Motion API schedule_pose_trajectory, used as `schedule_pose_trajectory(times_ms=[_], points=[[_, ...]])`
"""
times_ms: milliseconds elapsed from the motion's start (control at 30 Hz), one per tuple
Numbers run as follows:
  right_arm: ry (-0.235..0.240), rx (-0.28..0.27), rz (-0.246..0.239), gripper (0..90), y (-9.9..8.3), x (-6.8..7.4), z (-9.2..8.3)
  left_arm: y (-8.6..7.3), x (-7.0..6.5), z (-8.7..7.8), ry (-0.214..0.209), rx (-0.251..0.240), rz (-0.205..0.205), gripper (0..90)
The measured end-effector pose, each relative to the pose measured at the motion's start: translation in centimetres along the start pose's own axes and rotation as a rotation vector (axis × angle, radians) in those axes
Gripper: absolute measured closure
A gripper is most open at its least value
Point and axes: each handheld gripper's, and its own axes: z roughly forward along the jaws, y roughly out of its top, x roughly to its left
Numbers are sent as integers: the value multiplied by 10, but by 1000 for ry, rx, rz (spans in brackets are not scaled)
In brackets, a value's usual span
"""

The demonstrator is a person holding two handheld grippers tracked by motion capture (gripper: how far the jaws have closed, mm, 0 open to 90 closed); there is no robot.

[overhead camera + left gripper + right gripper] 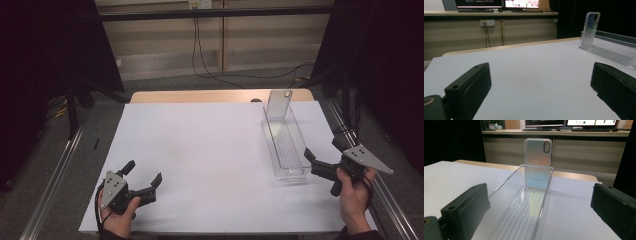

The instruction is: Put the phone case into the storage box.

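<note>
Nearest the person, the left tongs [146,181] sat low at the front left of the white surface [200,150], jaws spread wide with nothing between them. The right tongs [320,161] hovered at the front right, equally wide apart and empty, just beside the near end of the clear tray [286,150]. At the tray's far end the transparent phone case [278,103] stood upright, leaning against the end wall, well apart from both tongs.
</note>
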Motion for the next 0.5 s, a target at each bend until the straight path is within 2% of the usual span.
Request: schedule_pose_trajectory(times_ms=[200,500], points=[[-4,7,-10,6,-10,3,-11,-1,0,0,-7,11,-9,33],[-8,26,-25,7,-22,8,-20,-3,-1,-1,-10,27,-3,34]])
